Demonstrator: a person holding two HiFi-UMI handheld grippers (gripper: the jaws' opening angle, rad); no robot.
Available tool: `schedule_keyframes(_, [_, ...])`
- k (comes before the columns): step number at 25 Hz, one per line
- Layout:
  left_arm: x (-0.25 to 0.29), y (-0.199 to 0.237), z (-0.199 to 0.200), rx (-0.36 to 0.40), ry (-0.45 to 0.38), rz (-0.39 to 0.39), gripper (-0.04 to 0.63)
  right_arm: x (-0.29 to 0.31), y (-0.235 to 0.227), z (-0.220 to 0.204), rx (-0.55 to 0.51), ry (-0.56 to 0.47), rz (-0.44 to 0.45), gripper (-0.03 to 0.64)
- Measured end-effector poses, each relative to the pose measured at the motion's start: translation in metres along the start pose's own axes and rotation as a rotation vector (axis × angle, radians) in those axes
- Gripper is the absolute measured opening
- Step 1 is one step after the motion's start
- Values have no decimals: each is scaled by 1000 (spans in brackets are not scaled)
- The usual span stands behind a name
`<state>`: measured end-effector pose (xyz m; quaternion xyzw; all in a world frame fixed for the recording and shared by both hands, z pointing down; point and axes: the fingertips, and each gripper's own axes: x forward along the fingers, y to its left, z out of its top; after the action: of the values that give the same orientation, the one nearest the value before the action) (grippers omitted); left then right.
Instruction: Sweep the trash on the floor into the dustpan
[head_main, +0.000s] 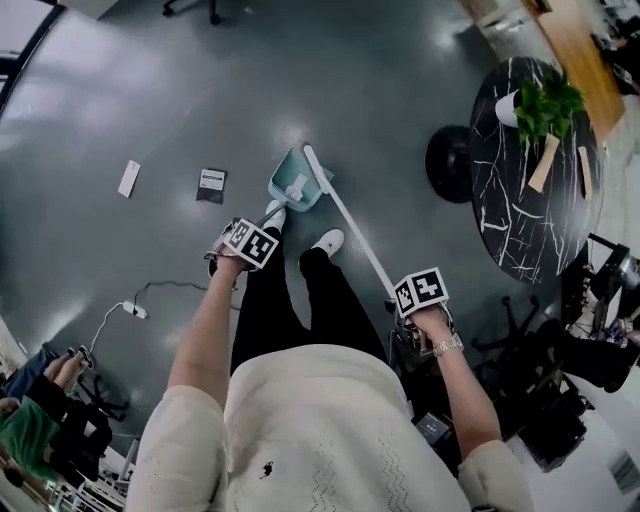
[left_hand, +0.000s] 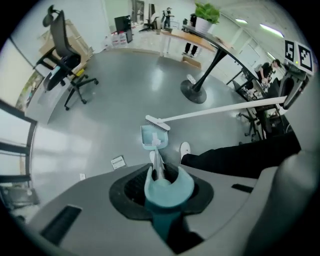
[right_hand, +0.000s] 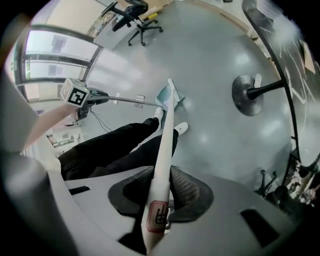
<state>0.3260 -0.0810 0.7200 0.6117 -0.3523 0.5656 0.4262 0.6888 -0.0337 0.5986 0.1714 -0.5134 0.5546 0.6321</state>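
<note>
Grey floor (head_main: 380, 90) all round, trash loose on it, none visibly in the pan yet. Longest item: broom (head_main: 350, 225), white pole gripped low in R gripper (right_hand: 165, 192), jaws closed tight on it. Slants fwd & left past the legs to its head, which is touching or just beside far-right edge of dustpan (head_main: 293, 185). Teal dustpan down on floor just ahead of the shoes, on a long handle. Handle's teal top end pinched in L gripper (left_hand: 159, 175), jaws closed round it. Then dark packet (head_main: 211, 185): left of dustpan, near but apart. Smallest, white slip (head_main: 129, 178): further left again, well apart. So both bits on L-gripper side, opp. side of pan from broom head. Prob. next: carry head over or round the pan, set down beyond the slip, draw back right twd pan. May need pan mouth turned left first, though mouth direction hard to tell from here
</note>
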Motion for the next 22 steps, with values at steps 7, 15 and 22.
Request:
schedule_keyframes(7, [-29, 43, -108, -269, -116, -37, 91, -22, 39, 37, -62, -35, -53, 104])
schedule_keyframes(15, [-57, 143, -281, -323, -122, -40, 91, 9, 138, 96, 64, -87, -22, 104])
schedule_keyframes(22, [-84, 261, -419, -125, -56, 2, 91, 59, 246, 127, 311, -164, 77, 104])
